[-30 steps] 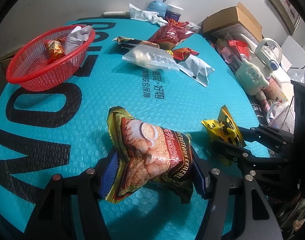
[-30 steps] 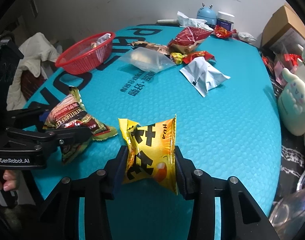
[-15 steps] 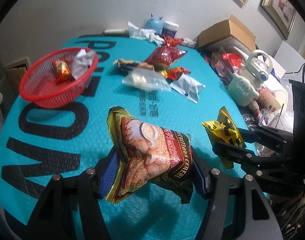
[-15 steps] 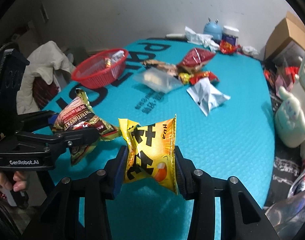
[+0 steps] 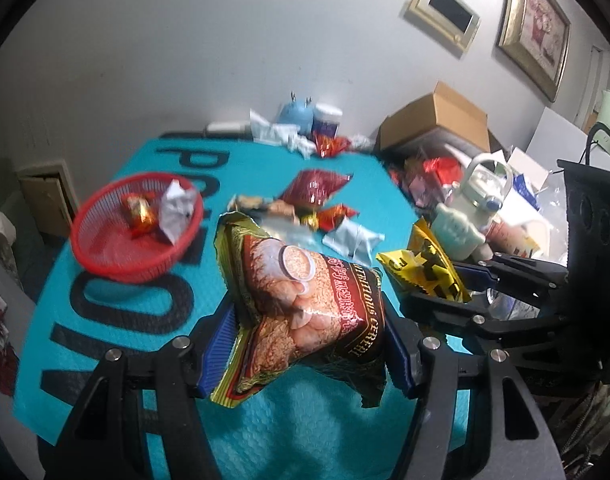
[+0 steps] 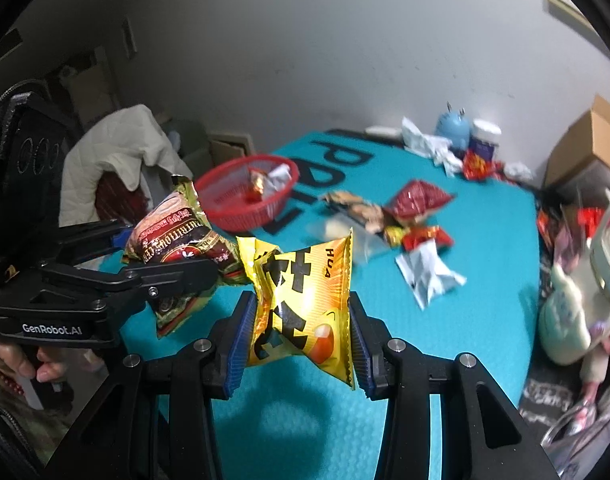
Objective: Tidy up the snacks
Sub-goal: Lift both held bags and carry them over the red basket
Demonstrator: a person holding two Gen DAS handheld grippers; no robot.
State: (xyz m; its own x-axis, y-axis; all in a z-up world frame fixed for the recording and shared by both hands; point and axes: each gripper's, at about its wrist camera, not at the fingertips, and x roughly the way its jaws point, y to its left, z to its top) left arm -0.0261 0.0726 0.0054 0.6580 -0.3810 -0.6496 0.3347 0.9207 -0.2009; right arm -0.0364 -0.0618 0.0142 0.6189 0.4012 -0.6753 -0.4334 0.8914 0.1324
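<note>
The left tongs are gripping a cereal packet above the worktop; the right tongs are gripping a yellow packet. Only the right view is showing a hand.

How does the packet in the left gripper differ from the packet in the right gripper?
The cereal packet is brown and red, the yellow packet yellow with black characters. The cereal packet looks larger, and crumpled. The left gripper holds one, the right gripper the other. Both are clamped above the teal table.

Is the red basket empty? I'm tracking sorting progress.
Not empty: the red basket holds a red-gold packet and a silver wrapper.
</note>
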